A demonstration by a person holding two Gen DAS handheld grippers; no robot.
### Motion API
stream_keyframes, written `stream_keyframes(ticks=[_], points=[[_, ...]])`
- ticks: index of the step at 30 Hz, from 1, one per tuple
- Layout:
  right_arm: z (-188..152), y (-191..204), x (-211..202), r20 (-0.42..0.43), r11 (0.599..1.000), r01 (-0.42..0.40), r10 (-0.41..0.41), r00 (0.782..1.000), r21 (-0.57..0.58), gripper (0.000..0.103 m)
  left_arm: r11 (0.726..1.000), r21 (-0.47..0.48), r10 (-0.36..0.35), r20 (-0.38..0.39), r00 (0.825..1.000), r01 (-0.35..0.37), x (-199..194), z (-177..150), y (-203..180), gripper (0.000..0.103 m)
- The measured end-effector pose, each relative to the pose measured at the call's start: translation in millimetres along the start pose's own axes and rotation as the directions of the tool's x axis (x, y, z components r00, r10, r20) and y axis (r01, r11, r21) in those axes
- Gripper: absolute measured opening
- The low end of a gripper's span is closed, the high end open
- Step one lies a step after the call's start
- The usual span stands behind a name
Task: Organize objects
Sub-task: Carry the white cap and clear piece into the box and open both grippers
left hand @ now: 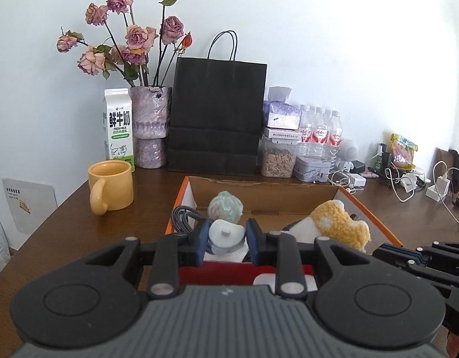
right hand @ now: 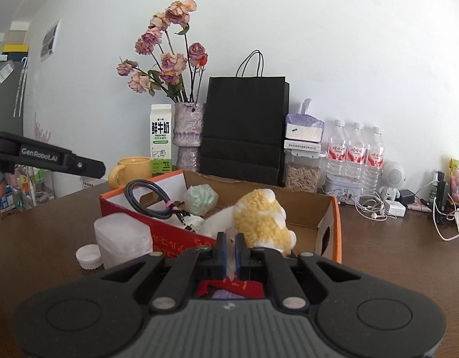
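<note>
White plastic, a small capped bottle (left hand: pixel 226 236), is clamped by the left gripper (left hand: pixel 225 238) (right gripper (right hand: pixel 230 249) closed, nothing visibly held), with the cardboard box (left hand: pixel 268 185) just ahead.

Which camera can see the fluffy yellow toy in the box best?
The right wrist view: the yellow plush toy sits near the middle, almost whole, in the cardboard box. The left wrist view shows it off to the side, partly hidden.

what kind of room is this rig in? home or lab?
Most likely a home, on a dining or side table against a wall. Signs: a vase of dried roses beside a milk carton and a yellow mug, plus phone chargers and earbuds lying loose on the wooden table.
</note>
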State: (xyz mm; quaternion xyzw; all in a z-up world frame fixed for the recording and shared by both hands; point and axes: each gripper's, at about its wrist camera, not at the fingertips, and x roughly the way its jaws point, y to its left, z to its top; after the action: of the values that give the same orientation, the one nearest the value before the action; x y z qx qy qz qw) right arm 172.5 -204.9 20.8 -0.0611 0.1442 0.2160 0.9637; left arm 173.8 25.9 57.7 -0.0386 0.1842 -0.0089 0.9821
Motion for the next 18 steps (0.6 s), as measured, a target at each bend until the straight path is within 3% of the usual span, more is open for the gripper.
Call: stream_keyframes(ticks=[18], points=[[68,10,92,0.041,0.998,-0.048,0.050,0.998,-0.033,0.005,0.999,0.009,-0.035,0.017,0.999,0.035,83,44,-16,0.028]])
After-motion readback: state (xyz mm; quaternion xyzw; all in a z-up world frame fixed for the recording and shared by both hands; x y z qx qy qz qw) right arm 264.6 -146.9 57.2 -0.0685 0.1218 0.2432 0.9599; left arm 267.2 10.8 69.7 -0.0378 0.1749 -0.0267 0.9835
